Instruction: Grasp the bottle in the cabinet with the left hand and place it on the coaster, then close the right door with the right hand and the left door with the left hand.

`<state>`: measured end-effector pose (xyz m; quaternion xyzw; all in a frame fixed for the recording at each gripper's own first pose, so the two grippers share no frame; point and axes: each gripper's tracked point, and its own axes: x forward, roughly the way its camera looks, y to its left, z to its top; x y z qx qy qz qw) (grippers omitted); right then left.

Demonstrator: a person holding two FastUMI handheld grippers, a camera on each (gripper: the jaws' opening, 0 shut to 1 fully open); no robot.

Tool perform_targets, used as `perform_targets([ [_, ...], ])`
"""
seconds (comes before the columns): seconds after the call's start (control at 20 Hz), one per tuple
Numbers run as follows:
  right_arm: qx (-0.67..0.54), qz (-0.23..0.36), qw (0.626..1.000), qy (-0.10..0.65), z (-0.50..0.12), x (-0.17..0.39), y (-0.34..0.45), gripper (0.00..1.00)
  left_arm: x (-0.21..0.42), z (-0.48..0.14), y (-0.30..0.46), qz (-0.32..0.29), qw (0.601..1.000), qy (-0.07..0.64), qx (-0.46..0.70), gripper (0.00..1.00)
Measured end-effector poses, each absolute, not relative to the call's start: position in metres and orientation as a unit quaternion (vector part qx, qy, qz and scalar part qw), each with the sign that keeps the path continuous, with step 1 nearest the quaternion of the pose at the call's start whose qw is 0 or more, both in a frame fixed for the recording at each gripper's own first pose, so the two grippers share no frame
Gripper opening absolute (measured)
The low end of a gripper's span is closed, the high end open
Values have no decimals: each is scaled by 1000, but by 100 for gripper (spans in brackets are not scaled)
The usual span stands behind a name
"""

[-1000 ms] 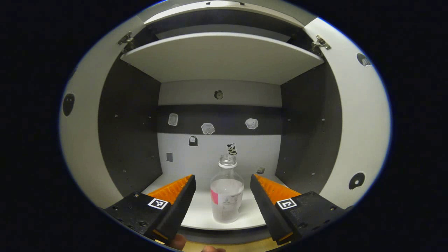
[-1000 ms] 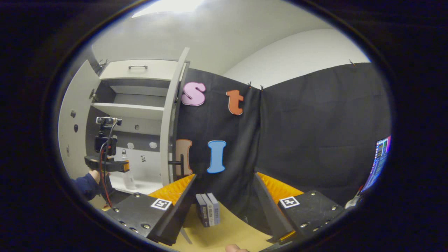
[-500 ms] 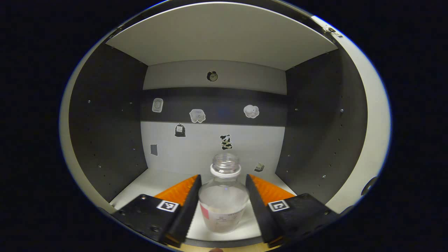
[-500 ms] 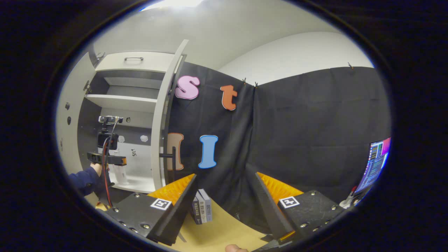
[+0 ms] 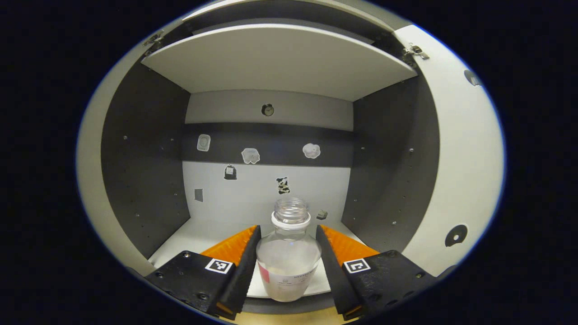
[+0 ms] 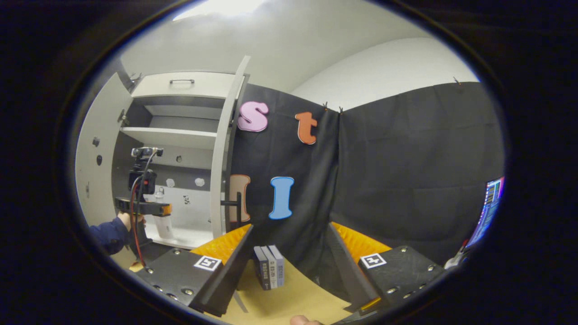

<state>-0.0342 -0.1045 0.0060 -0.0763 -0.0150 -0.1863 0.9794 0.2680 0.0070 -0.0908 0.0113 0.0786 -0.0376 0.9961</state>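
Left gripper view: the left tool (image 5: 286, 253) has both fingers pressed against the clear bottle (image 5: 289, 259), which stands upright at the front of the cabinet's lower shelf (image 5: 198, 232); stickers dot the back wall beyond. In the right gripper view, the right tool (image 6: 289, 253) gapes wide over the tabletop (image 6: 293, 300), small books (image 6: 269, 272) ahead, the open right door (image 6: 224, 162) farther off.

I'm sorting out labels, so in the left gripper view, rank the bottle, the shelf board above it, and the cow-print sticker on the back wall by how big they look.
1. Shelf board, largest by far.
2. Bottle; it sits near the camera, which inflates it.
3. Cow-print sticker, smallest.
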Motion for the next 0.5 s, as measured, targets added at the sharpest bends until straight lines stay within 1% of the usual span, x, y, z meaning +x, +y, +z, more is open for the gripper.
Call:
perform_targets([
  [0.05, -74, -180, 981, -16, 6, -36, -103, 96, 256, -89, 8, -41, 996, 74, 12, 74],
  [0.15, -70, -165, 984, -18, 6, -35, -98, 96, 230, -88, 9, -50, 996, 71, 8, 75],
  [0.2, -68, -157, 985, -18, 7, -37, -93, 94, 217, -88, 9, -54, 996, 71, 4, 75],
  [0.25, -67, -149, 986, -18, 7, -38, -91, 94, 204, -90, 10, -59, 996, 72, 2, 75],
  [0.3, -66, -141, 988, -18, 7, -38, -87, 96, 192, -92, 12, -62, 996, 72, 1, 74],
  [0.45, -62, -117, 991, -19, 6, -38, -77, 96, 157, -103, 18, -69, 995, 77, 2, 74],
  [0.5, -61, -109, 992, -19, 7, -38, -73, 98, 147, -106, 20, -70, 994, 78, 2, 74],
])
